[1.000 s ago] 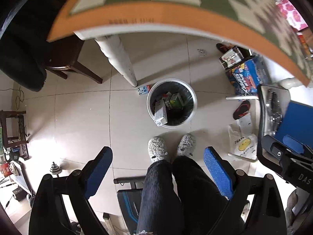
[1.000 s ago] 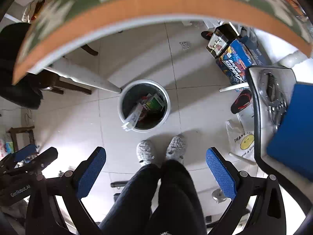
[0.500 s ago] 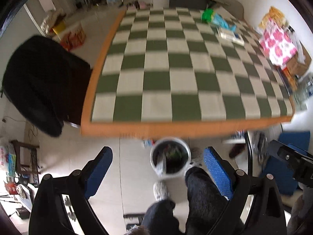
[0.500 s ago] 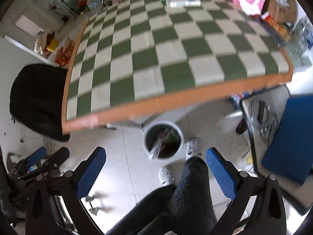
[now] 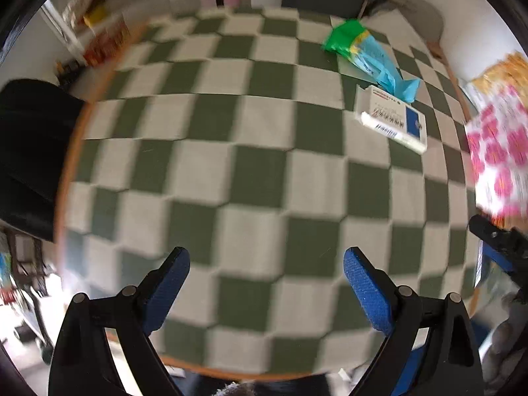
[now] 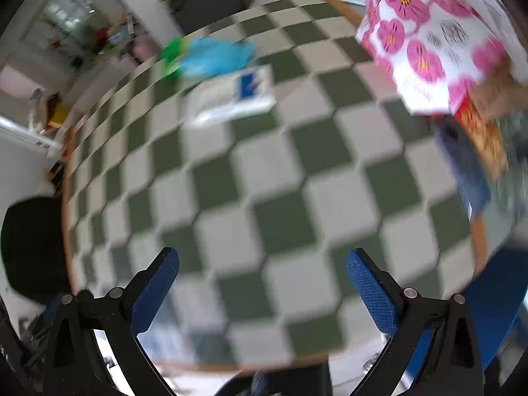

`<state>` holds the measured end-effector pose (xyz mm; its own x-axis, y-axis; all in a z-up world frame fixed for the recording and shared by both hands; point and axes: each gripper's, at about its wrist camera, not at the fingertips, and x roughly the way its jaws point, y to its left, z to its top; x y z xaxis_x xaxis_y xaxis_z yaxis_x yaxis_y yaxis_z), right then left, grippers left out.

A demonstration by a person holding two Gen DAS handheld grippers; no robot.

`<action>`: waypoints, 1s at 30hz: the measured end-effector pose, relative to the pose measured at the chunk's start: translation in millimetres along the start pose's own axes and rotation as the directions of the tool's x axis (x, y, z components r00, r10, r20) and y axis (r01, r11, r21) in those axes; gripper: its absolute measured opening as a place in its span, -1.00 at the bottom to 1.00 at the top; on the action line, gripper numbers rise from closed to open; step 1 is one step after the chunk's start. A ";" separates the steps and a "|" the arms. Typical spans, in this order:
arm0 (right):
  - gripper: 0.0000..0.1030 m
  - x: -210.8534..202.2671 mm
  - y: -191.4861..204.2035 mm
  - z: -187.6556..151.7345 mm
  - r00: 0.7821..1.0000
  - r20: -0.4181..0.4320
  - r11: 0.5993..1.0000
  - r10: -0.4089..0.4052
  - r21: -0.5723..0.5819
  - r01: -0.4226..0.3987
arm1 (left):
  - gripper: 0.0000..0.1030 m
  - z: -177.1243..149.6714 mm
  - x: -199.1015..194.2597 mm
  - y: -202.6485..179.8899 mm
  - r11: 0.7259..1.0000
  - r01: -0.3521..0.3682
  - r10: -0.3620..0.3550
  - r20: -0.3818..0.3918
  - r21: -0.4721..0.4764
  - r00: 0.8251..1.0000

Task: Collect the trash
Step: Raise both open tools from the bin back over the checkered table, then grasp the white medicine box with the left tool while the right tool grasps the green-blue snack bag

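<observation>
A white box with a blue patch (image 5: 392, 121) lies on the far right part of the green-and-white checkered table (image 5: 250, 178); it also shows in the right wrist view (image 6: 234, 97). Behind it lies a green and light-blue plastic wrapper (image 5: 366, 52), blurred in the right wrist view (image 6: 208, 56). My left gripper (image 5: 265, 264) is open and empty above the near part of the table. My right gripper (image 6: 262, 264) is open and empty too, above the table's near edge. The trash bin is out of view.
A white bag with pink flowers (image 6: 425, 36) stands at the table's right edge, also in the left wrist view (image 5: 501, 151). A black chair back (image 5: 29, 151) is left of the table. A blue chair seat (image 6: 495, 303) is at the lower right.
Both grippers have swung up from the floor and the trash bin to above the table top. The bin and the person's legs have left view. Both stay open and empty.
</observation>
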<state>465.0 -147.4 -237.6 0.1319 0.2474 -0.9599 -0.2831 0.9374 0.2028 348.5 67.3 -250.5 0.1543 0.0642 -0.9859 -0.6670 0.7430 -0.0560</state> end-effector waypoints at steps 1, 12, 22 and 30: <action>0.69 6.4 -7.1 18.3 1.000 0.004 1.000 -0.010 0.006 0.010 | 0.85 20.0 11.7 -15.7 0.999 0.019 -0.020 -0.032 -0.030 0.999; 0.38 101.4 -65.3 186.7 0.983 -0.010 0.979 -0.184 0.085 0.184 | 0.83 153.7 125.6 -104.3 0.821 0.113 -0.303 -0.259 -0.560 0.917; 0.38 130.1 -85.7 209.3 0.975 -0.039 0.967 -0.219 0.127 0.222 | 0.77 166.0 154.2 -123.0 0.790 -0.093 -0.153 -0.341 -0.606 0.928; 0.42 124.3 -71.9 217.1 0.985 -0.075 0.988 -0.154 0.021 0.156 | 0.78 124.0 133.5 -105.0 0.992 -0.124 0.123 -0.222 0.007 0.967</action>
<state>708.0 -130.8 -329.5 0.1020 0.0810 -0.9915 -0.2389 0.9695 0.0546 529.5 80.5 -356.8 -0.0942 0.0056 -0.9955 -0.6758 0.7340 0.0681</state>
